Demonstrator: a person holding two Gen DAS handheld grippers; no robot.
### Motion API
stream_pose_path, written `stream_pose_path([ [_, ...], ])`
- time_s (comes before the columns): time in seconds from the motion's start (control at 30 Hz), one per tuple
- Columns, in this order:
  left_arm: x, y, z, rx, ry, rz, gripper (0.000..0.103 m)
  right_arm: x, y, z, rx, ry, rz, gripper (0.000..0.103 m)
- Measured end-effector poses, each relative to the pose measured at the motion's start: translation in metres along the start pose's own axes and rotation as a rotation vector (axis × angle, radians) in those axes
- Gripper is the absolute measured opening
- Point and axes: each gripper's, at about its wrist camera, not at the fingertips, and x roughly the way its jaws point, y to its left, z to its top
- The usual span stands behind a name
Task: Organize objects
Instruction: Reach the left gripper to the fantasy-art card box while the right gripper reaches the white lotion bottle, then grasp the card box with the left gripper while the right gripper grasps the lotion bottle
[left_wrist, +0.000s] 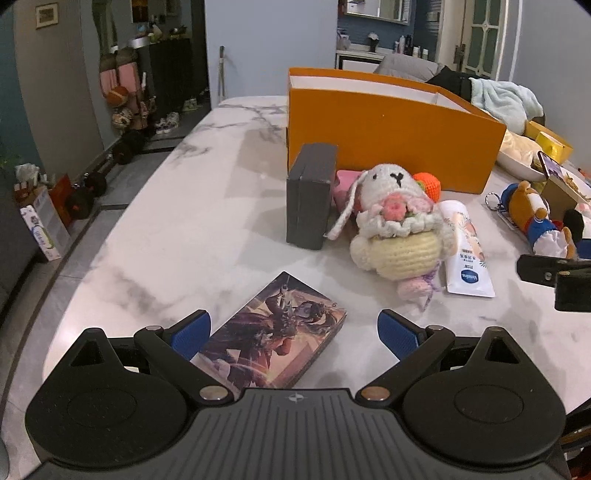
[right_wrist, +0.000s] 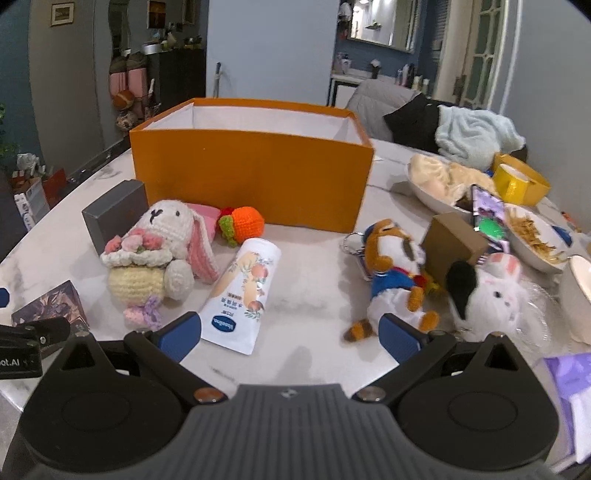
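Observation:
An open orange box stands at the back of the marble table. In front of it lie a crocheted bunny, a dark grey box, an orange crocheted toy, a white tube, a duck plush and a white rabbit plush. My left gripper is open, its jaws either side of an illustrated card box. My right gripper is open and empty, near the tube.
At the right of the table are a brown box, a phone, plates of food, a yellow tape roll and a purple packet. A chair with clothes stands behind. The table's left edge drops to the floor.

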Motion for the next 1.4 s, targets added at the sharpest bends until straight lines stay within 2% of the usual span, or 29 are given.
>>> stream_pose_path([
  [0.1,0.008,0.000,0.000,0.051,0.003,-0.026,0.103,0.017,0.000,0.007,0.028,0.045,0.045,0.102],
  [0.27,0.017,-0.001,-0.001,0.127,0.020,-0.042,0.103,0.040,0.004,0.018,0.042,0.045,0.057,0.100],
  [0.37,0.023,-0.001,-0.001,0.147,0.034,-0.033,0.103,0.057,0.007,0.022,0.044,0.072,0.049,0.092],
  [0.43,0.028,0.000,-0.001,0.145,0.044,-0.041,0.103,0.067,0.007,0.025,0.064,0.087,0.044,0.086],
  [0.67,0.036,0.004,-0.001,0.114,0.062,-0.042,0.103,0.090,0.014,0.030,0.102,0.112,0.046,0.081],
  [0.77,0.038,0.009,-0.001,0.079,0.074,-0.050,0.103,0.099,0.015,0.029,0.107,0.137,0.050,0.072],
  [0.87,0.036,0.010,-0.002,0.071,0.072,-0.038,0.103,0.101,0.020,0.026,0.060,0.129,0.036,0.069],
  [1.0,0.034,0.009,-0.004,0.082,0.062,-0.042,0.103,0.098,0.021,0.025,0.029,0.111,0.035,0.052],
  [1.13,0.032,0.010,-0.004,0.090,0.060,-0.060,0.103,0.094,0.017,0.023,0.014,0.106,0.057,0.051],
  [1.17,0.031,0.010,-0.003,0.087,0.061,-0.060,0.098,0.093,0.015,0.022,0.011,0.105,0.063,0.051],
  [1.2,0.029,0.011,-0.002,0.085,0.055,-0.068,0.088,0.092,0.014,0.021,0.008,0.105,0.068,0.051],
  [1.27,0.025,0.014,-0.001,0.068,0.045,-0.124,0.076,0.090,0.011,0.021,0.009,0.108,0.084,0.051],
  [1.4,0.023,0.011,-0.002,0.079,0.041,-0.124,0.072,0.081,0.006,0.023,0.010,0.100,0.100,0.051],
])
